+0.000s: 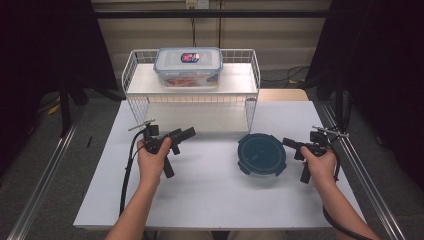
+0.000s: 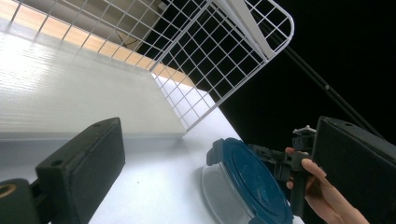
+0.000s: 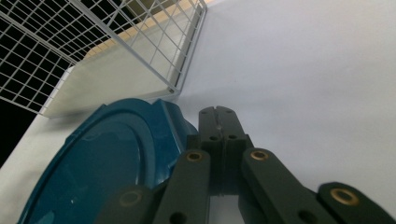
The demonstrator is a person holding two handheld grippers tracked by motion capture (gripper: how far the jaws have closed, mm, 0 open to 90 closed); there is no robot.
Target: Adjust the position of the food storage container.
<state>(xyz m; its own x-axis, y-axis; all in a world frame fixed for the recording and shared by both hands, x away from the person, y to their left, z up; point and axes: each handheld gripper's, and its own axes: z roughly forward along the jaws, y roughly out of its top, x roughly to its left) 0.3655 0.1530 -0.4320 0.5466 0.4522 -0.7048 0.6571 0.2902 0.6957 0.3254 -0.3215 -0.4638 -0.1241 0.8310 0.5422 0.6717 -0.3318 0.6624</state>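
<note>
Right hand-held gripper (image 1: 289, 143) has its jaws pressed together with nothing between them, tips just beside the right-hand latch of the round container (image 1: 261, 154), which sits on the white counter (image 1: 210, 195) right of centre, in front of the wire shelf rack (image 1: 192, 100). In the right gripper view the closed tips (image 3: 219, 122) lie against or nearly against the dark blue lid (image 3: 107, 163) at its latch tab; can't tell if they actually touch. Container lies to the left of the right hand-held gripper, straight along its jaw line, so a short push or reach leftward looks like the coming move. Being round, it has no long axis; its four latch tabs are the only landmarks, one facing the right gripper. Left hand-held gripper (image 1: 186, 133) has jaws standing apart and empty, pointing right toward the container but well apart from it, so the right hand (image 1: 320, 162) is clearly the nearer one. Left hand (image 1: 152, 157) rests at the counter's left side. Counts: two hand-held grippers, one round container with blue lid on the counter, one rectangular clear lidded box (image 1: 188, 66) on top of the rack with something red inside, one rack. Lid looks seated on the clear bowl (image 2: 219, 186); whether its latches are snapped down can't be told.
</note>
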